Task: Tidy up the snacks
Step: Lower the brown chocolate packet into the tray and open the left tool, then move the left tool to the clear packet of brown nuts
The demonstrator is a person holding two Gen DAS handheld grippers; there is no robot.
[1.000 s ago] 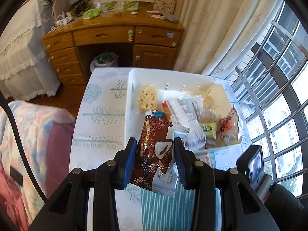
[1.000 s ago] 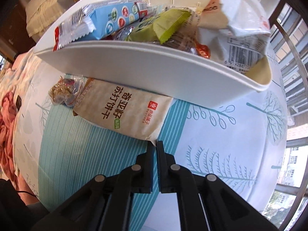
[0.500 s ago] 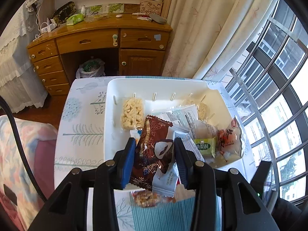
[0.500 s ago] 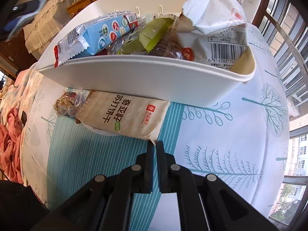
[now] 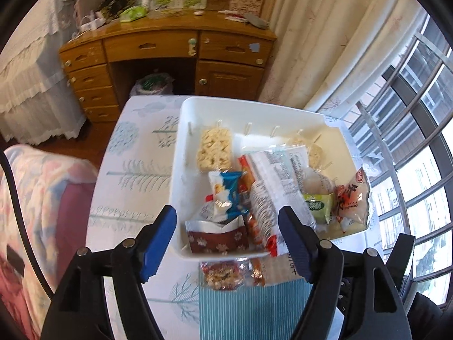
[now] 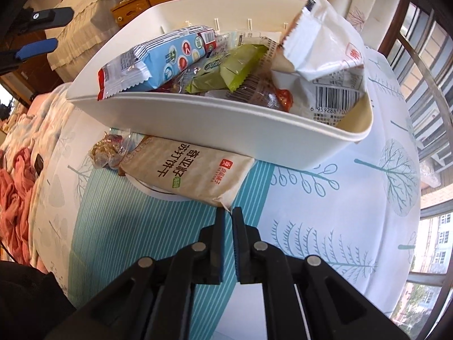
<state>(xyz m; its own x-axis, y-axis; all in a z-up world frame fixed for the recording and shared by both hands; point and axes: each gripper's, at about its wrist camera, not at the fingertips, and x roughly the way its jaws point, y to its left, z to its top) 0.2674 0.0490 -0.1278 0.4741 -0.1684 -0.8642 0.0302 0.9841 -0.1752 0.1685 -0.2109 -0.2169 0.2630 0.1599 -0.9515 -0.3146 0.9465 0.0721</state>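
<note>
A bedroom: a wooden desk fills the upper middle of the left wrist view, pale curtains and barred windows run down the right, and a table under a tree-print cloth takes the centre. On the cloth we see a white bin heaped with snack packets.

Our left gripper hangs over the bin's near edge at the lower centre of the frame. Its jaws have just been opening and now stand wide apart, gripping nothing. Below the gap between them, the brown snowflake packet lies inside the bin against its near wall, beside a blue-and-white packet.

In the right wrist view, our right gripper sits at the lower centre with its jaws nearly together, only a narrow slit between them and nothing in it. Just beyond its tips lies a beige cracker packet on the cloth, its far edge tucked under the bin, and a clear-wrapped nut bar lies just left of it.
</note>
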